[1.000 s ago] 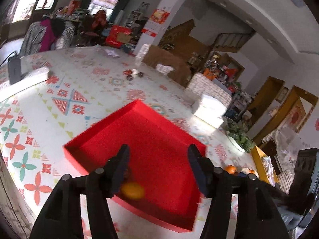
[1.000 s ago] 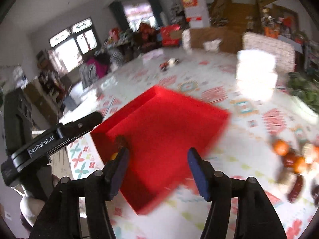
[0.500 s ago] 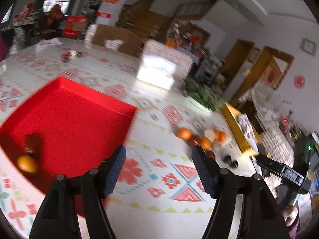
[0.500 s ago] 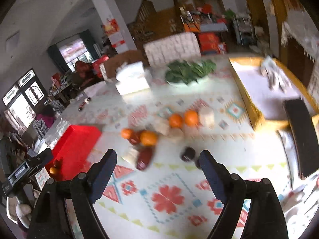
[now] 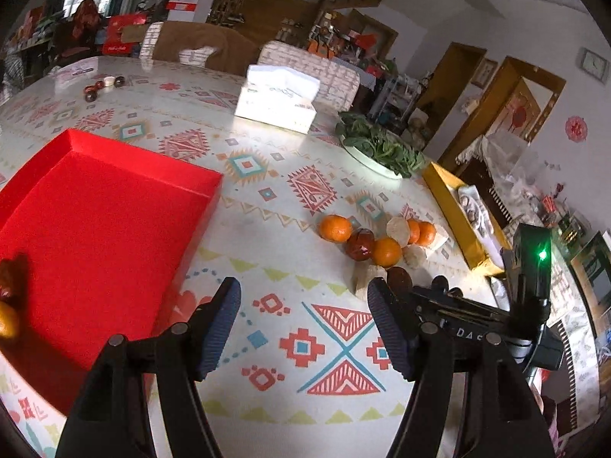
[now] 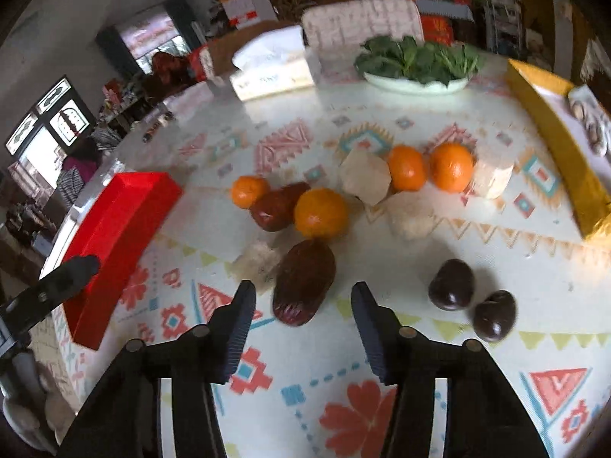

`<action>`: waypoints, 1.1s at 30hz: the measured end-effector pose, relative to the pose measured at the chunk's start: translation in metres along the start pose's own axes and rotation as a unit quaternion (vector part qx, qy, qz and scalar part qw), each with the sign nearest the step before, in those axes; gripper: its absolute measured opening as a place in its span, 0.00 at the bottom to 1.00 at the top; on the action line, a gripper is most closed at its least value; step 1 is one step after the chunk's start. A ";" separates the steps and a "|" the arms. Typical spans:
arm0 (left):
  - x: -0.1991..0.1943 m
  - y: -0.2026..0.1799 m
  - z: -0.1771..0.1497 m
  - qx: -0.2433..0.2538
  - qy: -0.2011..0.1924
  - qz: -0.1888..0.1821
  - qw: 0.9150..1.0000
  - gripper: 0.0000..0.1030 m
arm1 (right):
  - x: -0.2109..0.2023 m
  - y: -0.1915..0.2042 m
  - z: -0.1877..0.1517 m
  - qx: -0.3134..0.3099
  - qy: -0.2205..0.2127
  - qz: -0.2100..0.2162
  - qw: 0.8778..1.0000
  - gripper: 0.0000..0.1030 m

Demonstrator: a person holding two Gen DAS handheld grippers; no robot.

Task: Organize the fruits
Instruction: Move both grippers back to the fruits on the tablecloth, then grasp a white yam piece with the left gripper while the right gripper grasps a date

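Early going here: the red tray [image 5: 103, 229] fills the left of the left wrist view with just one orange [image 5: 7, 324] and a dark fruit [image 5: 7, 278] at its lower left edge, so most of the sorting looks undone. The left tongs [image 5: 303, 320] hang apart and empty over the patterned table [image 5: 275, 393]. In the right wrist view the right tongs [image 6: 303, 318], also apart and empty, point at a dark red fruit [image 6: 304, 280] at centre frame, with four oranges [image 6: 320, 212], pale chunks [image 6: 366, 181] and two dark plums [image 6: 451, 284] loose beyond.

Open hand-held gripper [image 6: 301, 318] above jujube [image 6: 304, 281]
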State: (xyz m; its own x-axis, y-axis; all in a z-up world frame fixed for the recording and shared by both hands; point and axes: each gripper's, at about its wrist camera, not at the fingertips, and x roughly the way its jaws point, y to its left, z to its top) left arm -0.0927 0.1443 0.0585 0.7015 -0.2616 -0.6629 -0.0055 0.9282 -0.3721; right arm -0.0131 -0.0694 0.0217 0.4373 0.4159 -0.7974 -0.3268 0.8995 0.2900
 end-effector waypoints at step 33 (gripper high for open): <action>0.058 -0.038 -0.002 0.061 0.040 0.012 0.997 0.28 | -0.027 -0.034 -0.001 0.041 -0.039 0.022 0.998 0.49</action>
State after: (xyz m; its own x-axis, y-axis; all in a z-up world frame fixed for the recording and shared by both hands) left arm -0.0531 0.0929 0.0328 0.6433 -0.2538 -0.7223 0.0685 0.9587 -0.2759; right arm -0.0142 -0.1114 0.0328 0.4889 0.4621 -0.7399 -0.2787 0.8865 0.3695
